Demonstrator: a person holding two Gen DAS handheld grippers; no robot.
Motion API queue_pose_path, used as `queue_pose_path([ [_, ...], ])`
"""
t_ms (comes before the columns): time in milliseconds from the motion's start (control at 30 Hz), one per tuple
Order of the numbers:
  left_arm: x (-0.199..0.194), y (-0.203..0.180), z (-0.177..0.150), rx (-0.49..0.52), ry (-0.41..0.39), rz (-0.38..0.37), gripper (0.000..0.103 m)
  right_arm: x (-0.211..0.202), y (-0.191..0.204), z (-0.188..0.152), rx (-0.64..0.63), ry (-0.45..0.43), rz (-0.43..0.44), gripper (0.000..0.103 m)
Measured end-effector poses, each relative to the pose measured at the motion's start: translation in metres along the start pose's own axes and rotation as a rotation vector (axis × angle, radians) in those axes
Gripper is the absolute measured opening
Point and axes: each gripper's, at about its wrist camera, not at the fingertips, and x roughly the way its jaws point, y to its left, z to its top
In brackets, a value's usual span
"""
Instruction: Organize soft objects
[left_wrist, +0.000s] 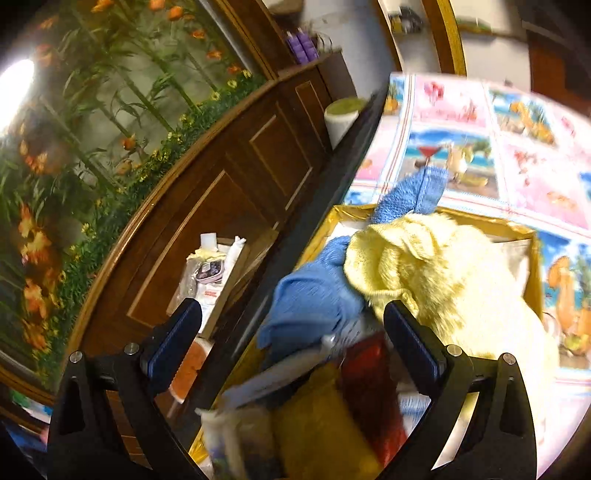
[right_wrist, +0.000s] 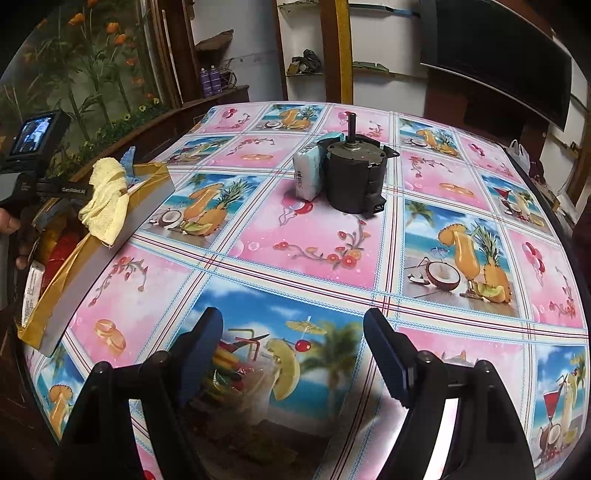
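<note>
- The left gripper (left_wrist: 293, 334) is held over a gold-edged box (left_wrist: 533, 258) at the table's left edge; its jaws are spread wide and nothing is pinched between them.
- A yellow cloth (left_wrist: 424, 273) is heaped in the box, spilling over the near wall, and a blue cloth (left_wrist: 314, 299) is tucked beside and partly under it; another blue piece (left_wrist: 413, 194) sticks up past the far rim.
- Below the cloths, a red pack (left_wrist: 369, 384), a yellow pack (left_wrist: 314, 424) and a pale tube (left_wrist: 273, 376) are seen in the box, blurred.
- In the right wrist view the same box (right_wrist: 88, 258) is seen side-on, with the yellow cloth (right_wrist: 105, 199) draped over its rim and a blue tip (right_wrist: 129, 157) behind it.
- The left gripper's handle and screen (right_wrist: 33, 134) are seen above the box, held by a hand (right_wrist: 9, 223).
- The right gripper (right_wrist: 291, 354) hangs over the bare tablecloth (right_wrist: 310, 236), jaws parted and empty, well apart from the box.
- Farther along the table a dark motor (right_wrist: 356, 177) stands upright, and a white-and-teal pouch (right_wrist: 308, 171) leans against its left side, touching it.
- A wooden cabinet (left_wrist: 229, 177) and a flower mural (left_wrist: 92, 129) are seen beyond the table edge.
</note>
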Motion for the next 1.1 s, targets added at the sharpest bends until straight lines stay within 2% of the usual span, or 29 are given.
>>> queue_pose_path([
  [133,-0.046,0.031,-0.03,-0.085,-0.137,-0.05,0.1,-0.001,0.002,-0.002,-0.01,-0.009,-0.022,0.079],
  [233,-0.095,0.062,-0.063,-0.158,-0.292,-0.114,0.1,-0.003,0.005,-0.003,-0.024,-0.026,-0.037,0.079],
  [300,-0.128,0.084,-0.088,-0.228,-0.416,-0.187,0.1,-0.007,0.01,-0.002,-0.025,-0.038,-0.039,0.079],
  [400,-0.15,0.107,-0.109,-0.302,-0.498,-0.322,0.1,-0.014,0.024,0.001,-0.02,-0.036,0.018,0.079],
  [500,-0.15,0.113,-0.117,-0.338,-0.458,-0.454,0.1,-0.022,0.048,0.0,-0.028,-0.026,0.078,0.078],
  [533,-0.149,0.112,-0.12,-0.353,-0.44,-0.463,0.1,-0.024,0.058,-0.001,-0.038,-0.026,0.093,0.078],
  [600,-0.149,0.111,-0.126,-0.387,-0.426,-0.429,0.1,-0.03,0.08,-0.004,-0.075,-0.028,0.111,0.079],
  [667,-0.149,0.107,-0.133,-0.414,-0.408,-0.346,0.1,-0.036,0.1,-0.008,-0.107,-0.029,0.128,0.079],
  [767,-0.148,0.104,-0.145,-0.433,-0.384,-0.293,0.1,-0.042,0.128,-0.013,-0.145,-0.024,0.165,0.079],
  [1000,-0.13,0.112,-0.161,-0.412,-0.316,-0.314,0.1,-0.04,0.185,-0.026,-0.259,0.017,0.21,0.079],
  [1100,-0.12,0.112,-0.161,-0.408,-0.284,-0.301,0.1,-0.037,0.2,-0.031,-0.291,0.032,0.211,0.079],
])
